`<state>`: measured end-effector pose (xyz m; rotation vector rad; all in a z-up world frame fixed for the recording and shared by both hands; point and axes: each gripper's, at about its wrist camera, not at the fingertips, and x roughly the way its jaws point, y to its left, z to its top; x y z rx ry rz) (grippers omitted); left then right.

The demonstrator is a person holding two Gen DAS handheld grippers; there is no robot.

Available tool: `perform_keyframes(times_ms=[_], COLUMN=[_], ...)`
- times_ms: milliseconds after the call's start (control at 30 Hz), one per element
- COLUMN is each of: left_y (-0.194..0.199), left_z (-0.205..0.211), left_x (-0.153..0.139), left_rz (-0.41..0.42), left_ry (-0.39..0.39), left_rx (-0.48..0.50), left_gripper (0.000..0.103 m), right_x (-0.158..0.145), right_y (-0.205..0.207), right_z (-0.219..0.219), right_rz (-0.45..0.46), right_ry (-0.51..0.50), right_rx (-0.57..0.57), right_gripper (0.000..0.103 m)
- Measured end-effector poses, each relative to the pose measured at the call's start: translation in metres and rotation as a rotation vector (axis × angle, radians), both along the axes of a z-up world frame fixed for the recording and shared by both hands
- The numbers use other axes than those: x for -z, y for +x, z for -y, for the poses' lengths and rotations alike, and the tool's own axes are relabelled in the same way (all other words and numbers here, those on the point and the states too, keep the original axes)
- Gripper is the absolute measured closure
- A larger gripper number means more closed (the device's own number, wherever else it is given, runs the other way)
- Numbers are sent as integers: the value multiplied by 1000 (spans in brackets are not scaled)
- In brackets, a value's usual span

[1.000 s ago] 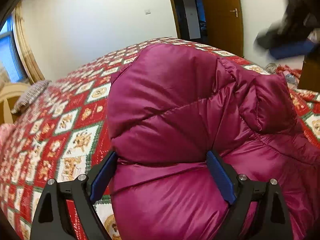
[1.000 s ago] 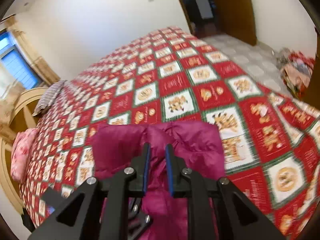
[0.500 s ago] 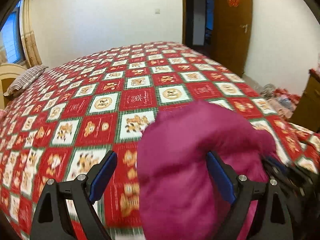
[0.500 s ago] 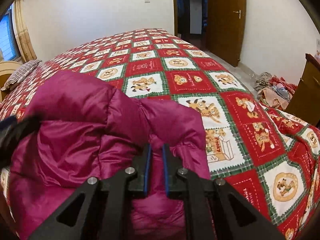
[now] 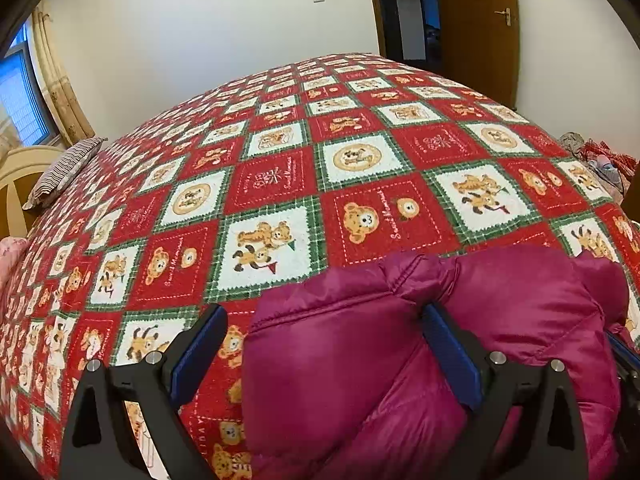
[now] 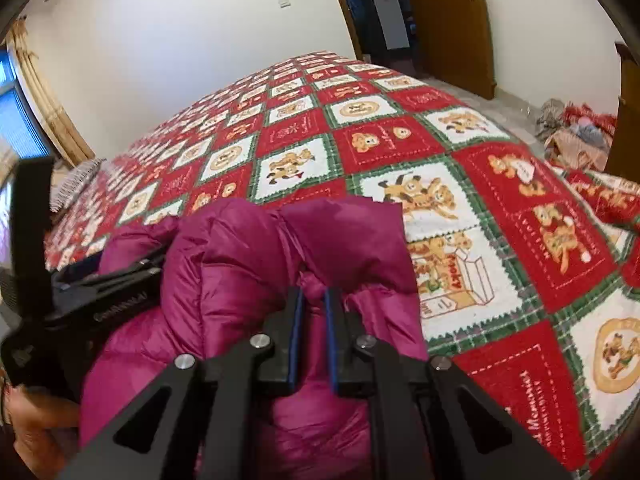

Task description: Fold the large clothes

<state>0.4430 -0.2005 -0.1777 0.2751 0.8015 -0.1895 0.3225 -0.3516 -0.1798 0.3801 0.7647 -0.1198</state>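
left wrist view: a magenta quilted jacket (image 5: 400,368) of glossy, puffy fabric with stitched seams fills the lower centre and lower right of the frame. it lies bunched on a fleecy bedspread (image 5: 280,184) printed in red, white and green diamonds with bear figures. a striped pillow (image 5: 64,172) sits at the left edge; a brown wooden door (image 5: 476,20) stands at the upper right.

the left gripper (image 5: 322,340) has black arms with blue pads and bright screw heads. its jaws stand wide and have just been opening further. one jacket lobe sits between them, touching the right pad (image 5: 448,356), while the left pad (image 5: 200,344) is clear of it over bare bedspread. nothing is clamped.

right wrist view: the right gripper (image 6: 312,320) is closed on a narrow pinch of jacket (image 6: 248,264) fabric, which bulges in rounded lobes above and to the left of the fingers, at lower centre of the frame. the left gripper's black body (image 6: 80,300) shows at the left edge, against the jacket. a heap of clothes (image 6: 576,132) lies on the floor at the right.

compared with one second earlier, the jacket no longer towers across the left wrist view; it now sits low in the frame, with much more bedspread exposed. in the right wrist view the jacket bulk appears larger, and the left gripper has come into view.
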Motion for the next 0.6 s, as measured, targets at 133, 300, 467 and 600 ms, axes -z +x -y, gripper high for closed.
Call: perform_keyframes(times_ms=[133,300,467,600], left_y=[3,3,3,4], left_z=[1,2,0,0], left_x=[6,8,8,8], left_rz=[-3,6,4,0], left_ry=[-6,-3,-9,-16], left_rx=[2,3,4,4], left_gripper=[4,4,4,4], right_x=[1,-9,-29,-17], right_y=[0,-6,-29,-8], right_z=[2,-5,-27,-26], right_rz=[4,28,187,82], right_ry=[19,-50,-158,-138], right_rx=[0,27,-18,-46], right_gripper=[92,86,84,85])
